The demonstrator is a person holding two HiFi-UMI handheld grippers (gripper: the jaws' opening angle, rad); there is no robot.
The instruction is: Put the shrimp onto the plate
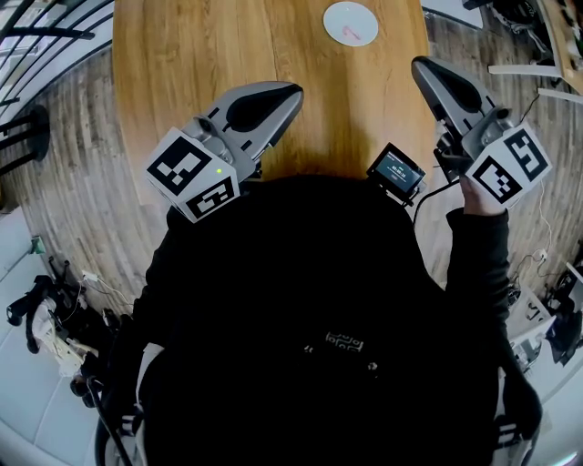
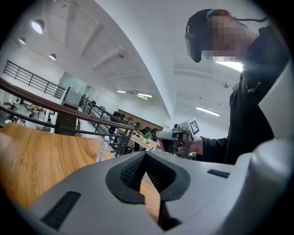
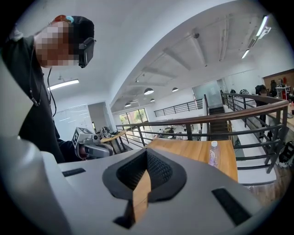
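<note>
1. Two tools to call, and the left gripper [image 1: 290,93] comes first. It hangs over the near left of the wooden table [image 1: 182,55], jaws pressed tip to tip with nothing between them.
2. Out at the table's far end stands a clear water bottle [image 2: 101,149], caught only in the gripper views and well apart from everything else.
3. Centre, far side: the white plate [image 1: 332,15], and the pink shrimp [image 1: 351,35] lies right on it. By my read the job looks done.
4. Handling call: the shrimp looks small, light and curled, probably smooth and a bit slippery. A gentle pinch across the thick middle of the curl would suit it best.
5. At the near edge, a small screen device [image 1: 397,171] sits between the two tools, close to the person's dark top and well clear of the plate.
6. Over on the right, the right gripper [image 1: 421,65] has its jaws closed and empty. Only bare wood lies between it and the plate, so nothing blocks the way.
</note>
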